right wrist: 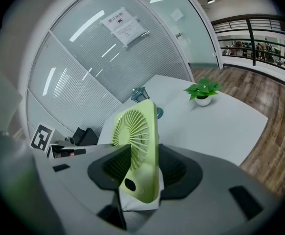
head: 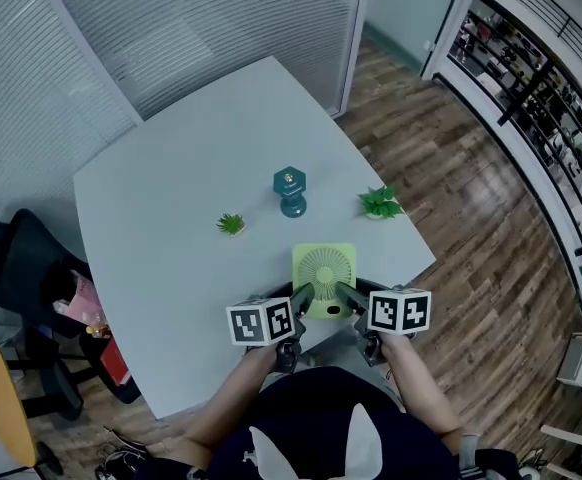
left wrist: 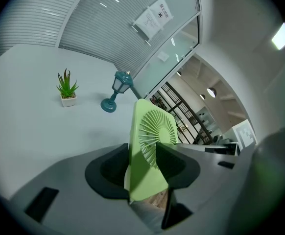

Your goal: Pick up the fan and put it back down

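An office: glass partitions with blinds, swivel chair, white table.

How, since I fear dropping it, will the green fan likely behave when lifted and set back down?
Probably stiff: the green fan shows no bending where the left tool and right tool each clamp it. Likely light, being a thin plastic grille. Stood upright, it may tip, since it looks tall and narrow-edged.

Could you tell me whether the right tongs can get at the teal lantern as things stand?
Probably not yet: the right tongs are shut on the green fan, which the left tongs grip too. The teal lantern stands beyond the fan with bare table between, so only the fan hinders.
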